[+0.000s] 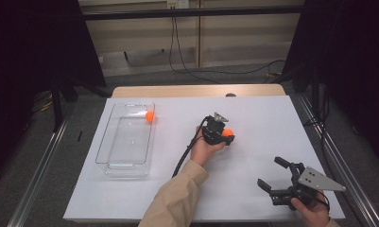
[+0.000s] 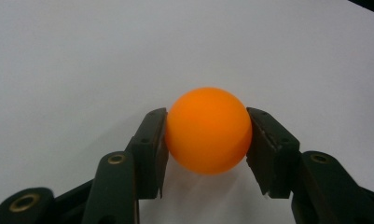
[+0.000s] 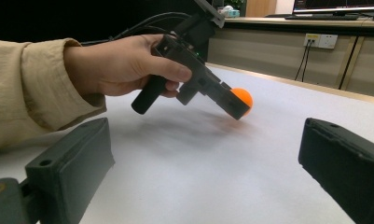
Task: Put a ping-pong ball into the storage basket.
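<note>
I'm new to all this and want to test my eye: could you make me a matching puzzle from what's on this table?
Things:
1. Left gripper
2. Right gripper
3. Clear rectangular plastic bin
4. White sheet covering the table

States:
A. jaws spread wide, nothing between them
B. lies flat under everything
C. holds one small orange ball at its far end
D. jaws closed on a second orange ball

Pairs: 1-D, 2-A, 3-C, 4-B
</note>
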The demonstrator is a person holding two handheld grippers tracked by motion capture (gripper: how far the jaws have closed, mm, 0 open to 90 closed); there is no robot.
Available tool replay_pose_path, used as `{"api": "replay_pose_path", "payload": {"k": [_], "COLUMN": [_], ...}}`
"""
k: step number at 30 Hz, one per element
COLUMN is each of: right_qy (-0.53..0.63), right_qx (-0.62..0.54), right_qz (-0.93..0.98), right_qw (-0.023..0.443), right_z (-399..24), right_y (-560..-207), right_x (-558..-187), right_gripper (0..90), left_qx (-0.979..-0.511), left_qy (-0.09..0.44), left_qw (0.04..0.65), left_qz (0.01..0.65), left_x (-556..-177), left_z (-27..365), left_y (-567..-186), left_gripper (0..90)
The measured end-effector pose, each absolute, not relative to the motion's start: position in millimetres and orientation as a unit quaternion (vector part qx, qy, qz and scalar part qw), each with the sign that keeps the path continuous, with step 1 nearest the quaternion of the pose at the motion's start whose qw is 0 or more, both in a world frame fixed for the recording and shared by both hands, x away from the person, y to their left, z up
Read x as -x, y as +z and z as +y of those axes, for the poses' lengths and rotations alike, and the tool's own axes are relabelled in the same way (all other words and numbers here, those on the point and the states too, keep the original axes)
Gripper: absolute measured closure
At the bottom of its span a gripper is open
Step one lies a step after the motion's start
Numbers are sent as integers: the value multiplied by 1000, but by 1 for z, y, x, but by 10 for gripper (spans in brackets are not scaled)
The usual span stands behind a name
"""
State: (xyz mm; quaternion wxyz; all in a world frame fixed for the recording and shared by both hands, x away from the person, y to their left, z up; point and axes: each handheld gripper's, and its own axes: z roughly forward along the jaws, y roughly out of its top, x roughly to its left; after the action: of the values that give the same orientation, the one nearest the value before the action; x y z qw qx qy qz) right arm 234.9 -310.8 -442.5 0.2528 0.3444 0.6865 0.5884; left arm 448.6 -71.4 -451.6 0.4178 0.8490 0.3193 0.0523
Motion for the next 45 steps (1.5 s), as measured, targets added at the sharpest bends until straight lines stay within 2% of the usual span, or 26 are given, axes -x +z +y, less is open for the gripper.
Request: {"api": "replay_pose_path", "payload": {"k": [27, 45], "right_qy": [585, 585], "right_qx": [-344, -343], "right_qz": [688, 688], "right_qw": [257, 257], "right_z": [-310, -310], "right_y": [-443, -443], "right_x": [-236, -235], "right_gripper": [25, 25], "left_qx": [-848, -847], "left_qy": [57, 52], "left_qw": [411, 412], "left_qz": [329, 333], "left_x": [-431, -424], "left_z": [-27, -16], "left_y": [-436, -429], "left_gripper": [510, 510]}}
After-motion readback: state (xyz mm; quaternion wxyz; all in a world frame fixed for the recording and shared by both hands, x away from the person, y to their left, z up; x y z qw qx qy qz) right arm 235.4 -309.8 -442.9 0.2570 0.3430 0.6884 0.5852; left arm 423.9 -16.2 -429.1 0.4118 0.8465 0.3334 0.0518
